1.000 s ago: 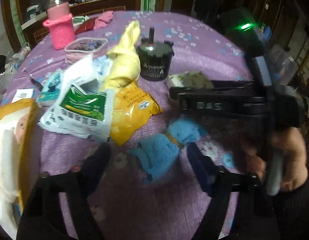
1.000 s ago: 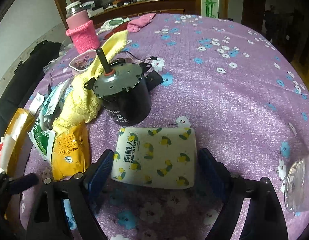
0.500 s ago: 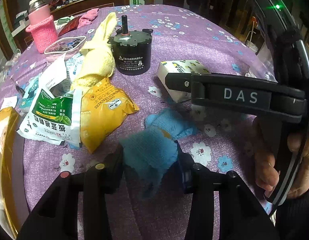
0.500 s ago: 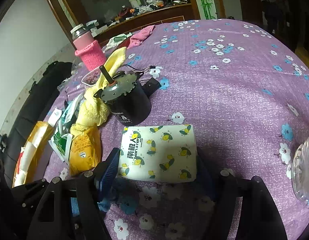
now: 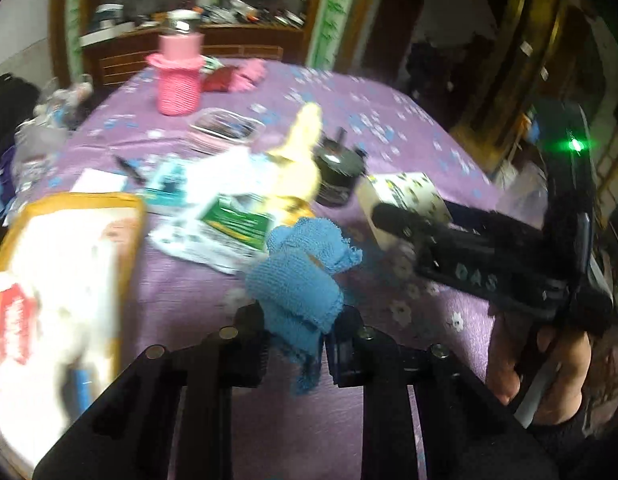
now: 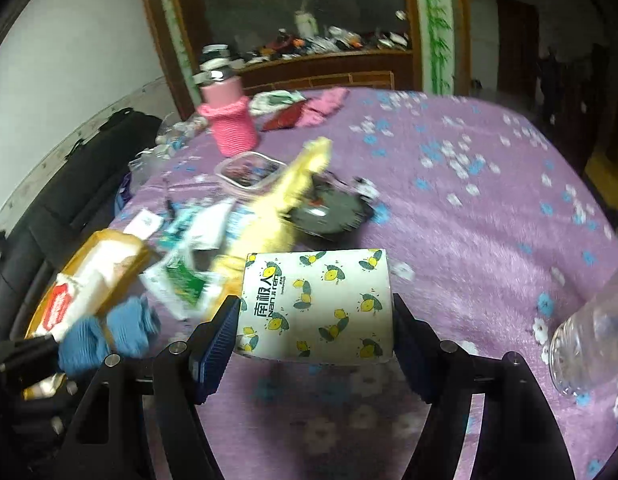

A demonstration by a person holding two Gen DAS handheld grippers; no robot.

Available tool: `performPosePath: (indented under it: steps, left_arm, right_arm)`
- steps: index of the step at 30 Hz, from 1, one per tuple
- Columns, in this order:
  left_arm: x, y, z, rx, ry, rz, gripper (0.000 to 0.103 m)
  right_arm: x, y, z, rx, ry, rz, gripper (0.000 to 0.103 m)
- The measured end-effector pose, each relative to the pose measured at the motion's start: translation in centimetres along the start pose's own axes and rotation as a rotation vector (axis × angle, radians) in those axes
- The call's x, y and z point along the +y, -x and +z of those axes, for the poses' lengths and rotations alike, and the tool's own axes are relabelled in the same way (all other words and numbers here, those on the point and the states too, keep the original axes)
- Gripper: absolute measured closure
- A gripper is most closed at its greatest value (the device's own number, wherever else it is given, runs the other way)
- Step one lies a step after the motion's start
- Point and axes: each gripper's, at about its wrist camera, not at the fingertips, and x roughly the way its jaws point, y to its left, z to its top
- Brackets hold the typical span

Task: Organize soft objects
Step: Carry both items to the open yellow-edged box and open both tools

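Where wooden cabinets [image 6: 317, 76] stand, purple floral tablecloth [image 6: 489, 216] spreads.

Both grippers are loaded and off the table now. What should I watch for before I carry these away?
The left gripper pinches only the lower part of the blue knitted cloth; most of it bulges above the fingers, so it may slip out. The right gripper spans the lemon-print tissue pack across its full width, and a soft pack can squeeze free. Both loads hang close together over the yellow towel and snack bags; swinging could snag them.

Both wrist views look closely forward across the purple table [image 5: 389, 128], sharing its cluttered middle.
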Motion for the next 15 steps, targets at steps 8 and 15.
performPosePath:
  steps: [8, 15]
  left_arm:
    - [2.3, 1.3, -0.1, -0.020, 0.072, 0.024, 0.083]
    - [2.2, 2.3, -1.0, -0.033, 0.080, 0.046, 0.083]
  right_arm:
    - [5.6, 2.3, -0.3, -0.036, 0.120, 0.016, 0.032]
    - [6.8, 3.5, -1.2, -0.055, 0.160, 0.022, 0.032]
